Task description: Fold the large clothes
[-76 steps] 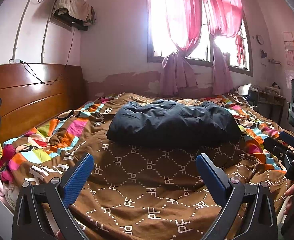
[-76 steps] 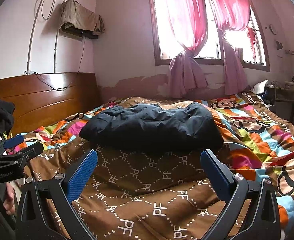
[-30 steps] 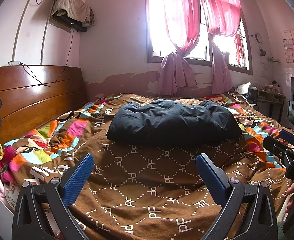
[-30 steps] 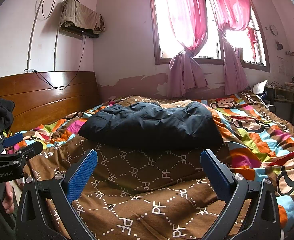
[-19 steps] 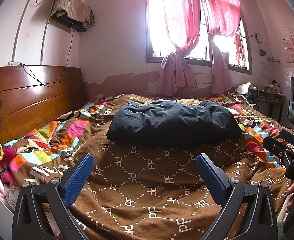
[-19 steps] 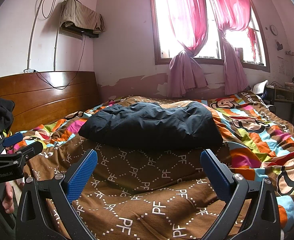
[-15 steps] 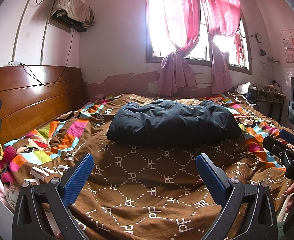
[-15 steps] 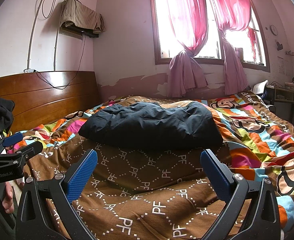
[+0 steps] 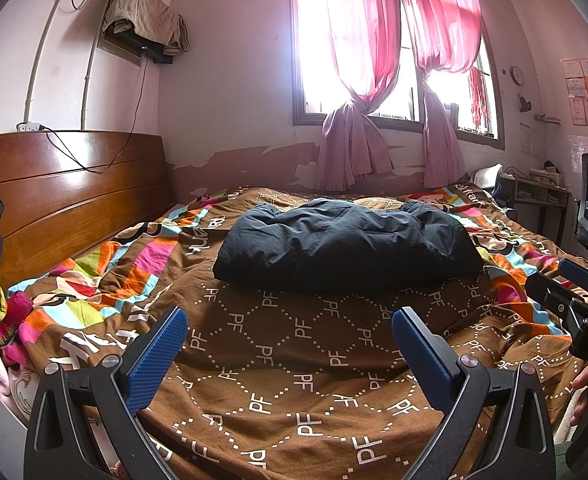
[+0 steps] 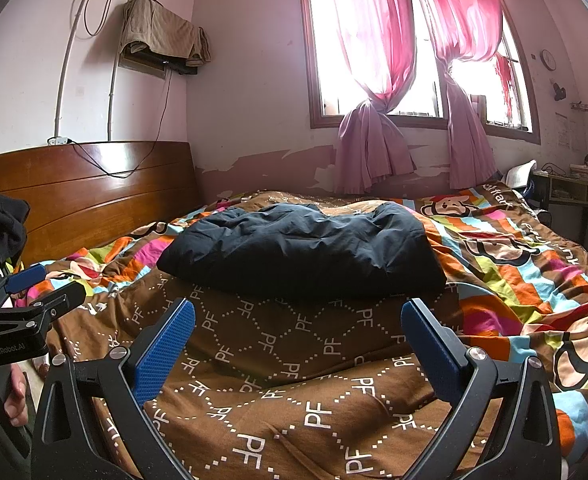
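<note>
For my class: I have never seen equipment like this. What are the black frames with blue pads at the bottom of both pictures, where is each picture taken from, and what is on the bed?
There is no robot here. A person holds a hand-held gripper in each hand, and each gripper carries a wide-angle camera looking forward along its two fingers. One picture comes from the left gripper, the other from the right gripper. The blue pads are the fingers. Both grippers are open and hold nothing. Each camera also catches the other gripper at its edge, with part of the hand holding it. On the bed lies a patterned quilt, and on that a dark, puffy garment, bunched up and not touched by either gripper.
</note>
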